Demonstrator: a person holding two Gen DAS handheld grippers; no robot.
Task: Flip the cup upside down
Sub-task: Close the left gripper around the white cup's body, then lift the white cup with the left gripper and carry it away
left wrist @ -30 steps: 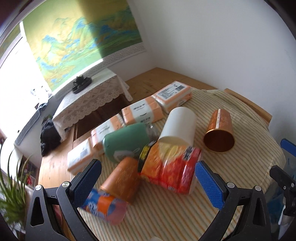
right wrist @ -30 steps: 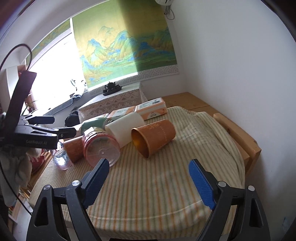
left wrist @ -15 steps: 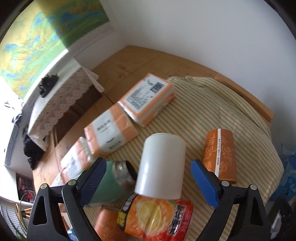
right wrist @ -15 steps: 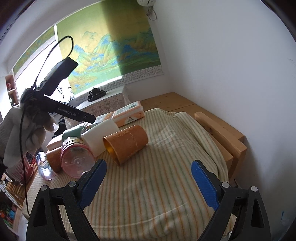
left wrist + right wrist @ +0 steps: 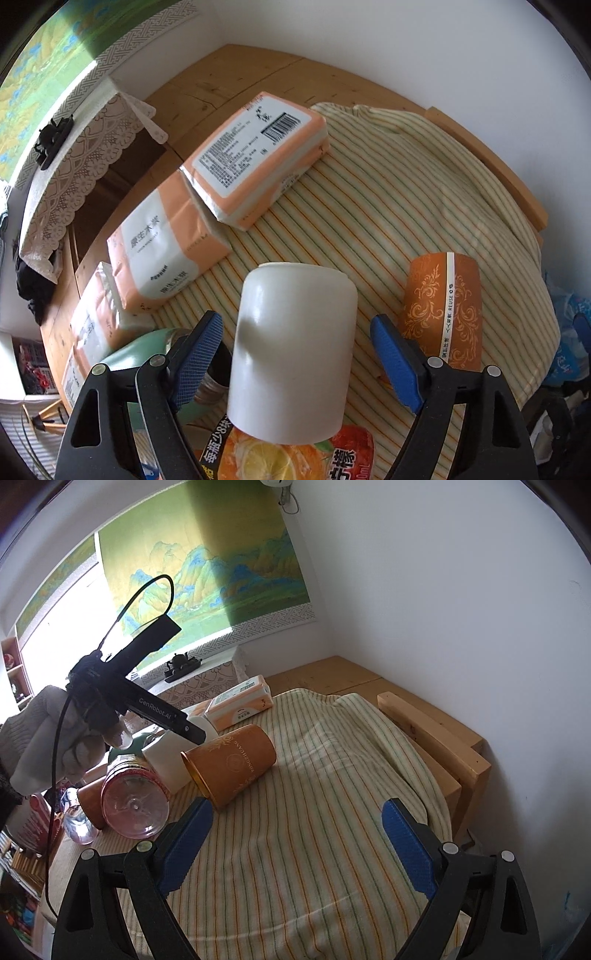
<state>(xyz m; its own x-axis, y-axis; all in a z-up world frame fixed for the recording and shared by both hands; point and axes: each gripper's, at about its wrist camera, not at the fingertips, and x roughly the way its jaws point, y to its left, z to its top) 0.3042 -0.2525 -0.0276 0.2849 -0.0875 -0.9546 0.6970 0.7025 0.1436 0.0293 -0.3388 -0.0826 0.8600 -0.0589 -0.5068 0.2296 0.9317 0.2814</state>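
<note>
A white cup [image 5: 295, 350] lies on its side on the striped cloth, its closed base pointing away from the left camera. My left gripper [image 5: 297, 360] is open, its blue fingers on either side of the cup with a gap on both sides. An orange patterned cup [image 5: 445, 314] lies on its side to the right of it. In the right wrist view the orange cup [image 5: 232, 764] faces its mouth toward me, the white cup [image 5: 168, 757] behind it under the left gripper. My right gripper [image 5: 297, 843] is open and empty above bare cloth.
An orange drink bottle [image 5: 295, 458] lies against the white cup's mouth, a green flask [image 5: 147, 354] to its left. Tissue packs [image 5: 258, 158] lie at the cloth's far edge. A wooden rail [image 5: 432, 734] runs along the right. Another orange cup [image 5: 90, 801] lies behind the bottle.
My left gripper has moved forward and down until its fingers straddle the white cup. My right gripper has risen slightly and stays open over the cloth.
</note>
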